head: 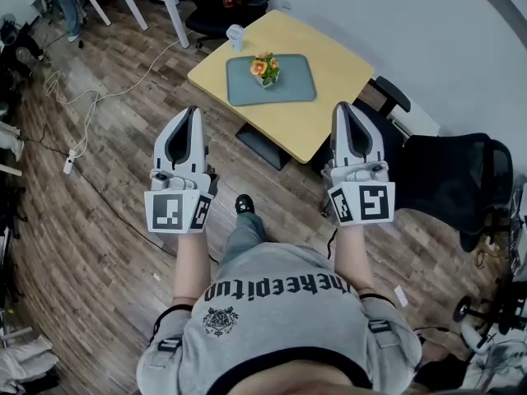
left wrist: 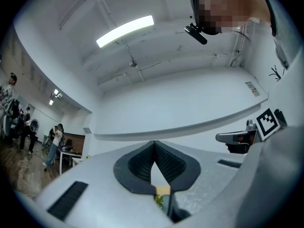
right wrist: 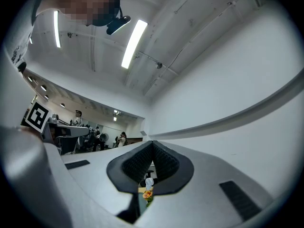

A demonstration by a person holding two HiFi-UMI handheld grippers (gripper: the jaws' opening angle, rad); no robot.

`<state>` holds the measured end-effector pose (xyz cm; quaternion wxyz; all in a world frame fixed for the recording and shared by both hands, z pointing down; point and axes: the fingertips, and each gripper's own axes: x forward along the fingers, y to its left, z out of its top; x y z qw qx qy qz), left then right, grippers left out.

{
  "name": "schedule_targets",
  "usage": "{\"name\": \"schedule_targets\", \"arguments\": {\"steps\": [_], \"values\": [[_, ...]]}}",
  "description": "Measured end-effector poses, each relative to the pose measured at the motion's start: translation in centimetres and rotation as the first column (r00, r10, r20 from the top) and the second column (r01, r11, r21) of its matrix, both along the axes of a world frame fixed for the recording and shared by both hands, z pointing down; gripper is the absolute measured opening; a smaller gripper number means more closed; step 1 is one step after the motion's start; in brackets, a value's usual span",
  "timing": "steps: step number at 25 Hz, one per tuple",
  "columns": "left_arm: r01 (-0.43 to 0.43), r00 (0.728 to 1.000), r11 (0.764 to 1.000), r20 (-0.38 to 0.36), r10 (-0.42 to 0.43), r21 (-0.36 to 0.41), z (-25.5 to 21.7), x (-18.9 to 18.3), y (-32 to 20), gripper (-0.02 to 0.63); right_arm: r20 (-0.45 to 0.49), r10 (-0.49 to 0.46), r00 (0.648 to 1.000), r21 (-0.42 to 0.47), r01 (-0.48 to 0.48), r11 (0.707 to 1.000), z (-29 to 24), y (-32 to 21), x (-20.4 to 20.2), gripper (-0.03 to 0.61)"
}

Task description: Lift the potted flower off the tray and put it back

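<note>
The left gripper (head: pixel 193 112) is held out over the wood floor, well short of the table (head: pixel 333 118). Its jaws are seen closed tip to tip, and nothing is gripped between them. Further on, a small white fan (head: pixel 235 35) stands at the table's far left corner. Just right of it, the potted flower (head: pixel 265 70) sits upright on the grey-green tray (head: pixel 295 87), toward the tray's left side. The right gripper (head: pixel 342 107) is held level with the left one. Its jaws are likewise pressed together and empty, and its tip is seen against the near edge of the table. A black chair (head: pixel 461 179) stands to the far right.

The step in hand is judged to be the approach, since no lift has yet been made. For the next move, the grippers would have to be carried up to the tray. At least one pair of jaws would then have to be opened wide enough to be set round the pot below the blooms, so that the pot can be raised without being tipped.
</note>
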<state>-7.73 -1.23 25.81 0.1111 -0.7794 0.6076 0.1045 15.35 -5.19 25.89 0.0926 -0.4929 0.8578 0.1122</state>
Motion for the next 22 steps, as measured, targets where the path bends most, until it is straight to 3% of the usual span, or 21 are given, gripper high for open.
{"name": "schedule_targets", "arguments": {"steps": [22], "values": [[-0.101,0.995,0.995,0.023,0.101,-0.004,-0.6,-10.8,-20.4,0.003,0.013,0.065,0.998,-0.016,-0.065,0.998,0.1,-18.9,-11.2,0.002]]}}
